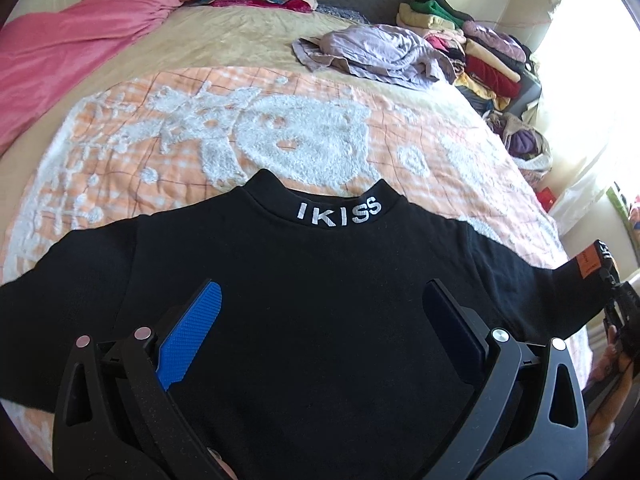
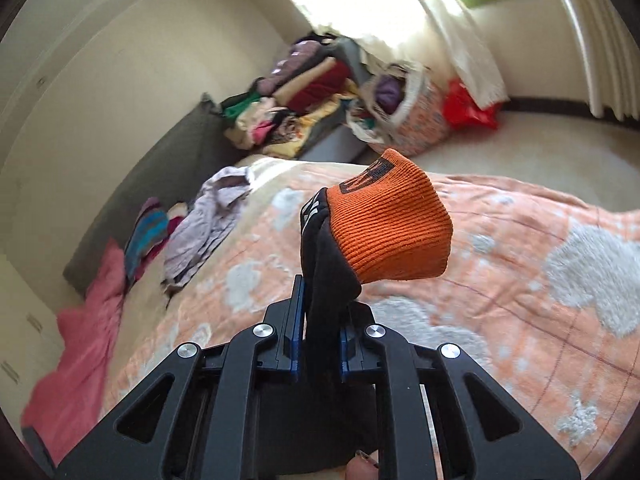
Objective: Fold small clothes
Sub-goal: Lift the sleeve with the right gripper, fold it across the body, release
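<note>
A small black top (image 1: 312, 280) with "IKISS" on its collar lies spread flat on the orange and white blanket (image 1: 240, 128). My left gripper (image 1: 324, 296) is open and hovers over the top's chest, its fingers wide apart and holding nothing. My right gripper (image 2: 320, 320) is shut on the top's right sleeve (image 2: 332, 280), whose orange ribbed cuff (image 2: 392, 224) sticks up past the fingertips. In the left wrist view that sleeve end (image 1: 576, 276) is lifted at the far right, where the right gripper (image 1: 624, 320) shows at the edge.
A crumpled lilac garment (image 1: 376, 56) lies on the bed beyond the blanket. A pile of folded clothes (image 1: 472, 40) stands at the far right corner. A pink cover (image 1: 68, 52) lies on the left. A basket (image 2: 404, 120) of clothes stands on the floor.
</note>
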### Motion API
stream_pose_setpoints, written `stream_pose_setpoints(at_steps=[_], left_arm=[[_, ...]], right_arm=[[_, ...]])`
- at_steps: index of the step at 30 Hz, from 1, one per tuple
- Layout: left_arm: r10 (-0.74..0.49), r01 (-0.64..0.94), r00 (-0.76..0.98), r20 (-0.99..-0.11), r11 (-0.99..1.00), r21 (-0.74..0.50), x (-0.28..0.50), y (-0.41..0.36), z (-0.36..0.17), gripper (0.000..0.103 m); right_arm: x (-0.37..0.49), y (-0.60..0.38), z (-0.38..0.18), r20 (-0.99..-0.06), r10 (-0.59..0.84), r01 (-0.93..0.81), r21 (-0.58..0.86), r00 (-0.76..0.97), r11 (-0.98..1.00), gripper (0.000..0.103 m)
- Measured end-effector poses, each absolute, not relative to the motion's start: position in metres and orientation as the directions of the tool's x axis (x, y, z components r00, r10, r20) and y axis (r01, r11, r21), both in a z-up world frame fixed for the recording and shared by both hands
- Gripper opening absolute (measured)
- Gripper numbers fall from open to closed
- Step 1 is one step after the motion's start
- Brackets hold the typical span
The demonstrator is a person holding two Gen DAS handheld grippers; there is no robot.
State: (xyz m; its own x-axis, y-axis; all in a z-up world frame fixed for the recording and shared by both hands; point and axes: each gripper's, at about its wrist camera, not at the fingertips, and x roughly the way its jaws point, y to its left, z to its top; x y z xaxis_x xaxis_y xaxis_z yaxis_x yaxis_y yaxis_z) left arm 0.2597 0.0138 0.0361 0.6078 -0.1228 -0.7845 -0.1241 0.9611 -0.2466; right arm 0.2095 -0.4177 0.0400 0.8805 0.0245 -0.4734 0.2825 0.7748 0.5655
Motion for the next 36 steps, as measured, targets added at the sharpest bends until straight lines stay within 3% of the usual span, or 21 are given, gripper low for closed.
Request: stream_pose_setpoints(at_steps=[17, 24, 29, 36], left_arm=[[-0.115, -0.177, 0.622, -0.774, 0.943, -0.282, 0.234, 0.048, 0.048, 0.095], [-0.163, -0.131, 0.615, -0.771, 0.944, -0.304, 0.227, 0.048, 0.044, 0.095], [-0.253, -0.121, 0.613, -0.748, 0.906, -0.406, 0.225, 0.056, 0.039, 0.095], [-0.268, -0.123, 0.640, -0.720, 0.889, -0.440, 0.221, 0.063, 0.039, 0.095]], right_arm=[[0.214, -0.269, 0.078, -0.443, 0.254, -0.082, 0.372, 0.860, 0.925, 0.012], [0.214, -0.233, 0.076, -0.473, 0.292, -0.151, 0.312, 0.831, 0.938, 0.012], [0.212, -0.207, 0.069, -0.500, 0.312, -0.198, 0.269, 0.808, 0.943, 0.012], [0.210, -0.176, 0.059, -0.541, 0.363, -0.285, 0.224, 0.759, 0.932, 0.015]])
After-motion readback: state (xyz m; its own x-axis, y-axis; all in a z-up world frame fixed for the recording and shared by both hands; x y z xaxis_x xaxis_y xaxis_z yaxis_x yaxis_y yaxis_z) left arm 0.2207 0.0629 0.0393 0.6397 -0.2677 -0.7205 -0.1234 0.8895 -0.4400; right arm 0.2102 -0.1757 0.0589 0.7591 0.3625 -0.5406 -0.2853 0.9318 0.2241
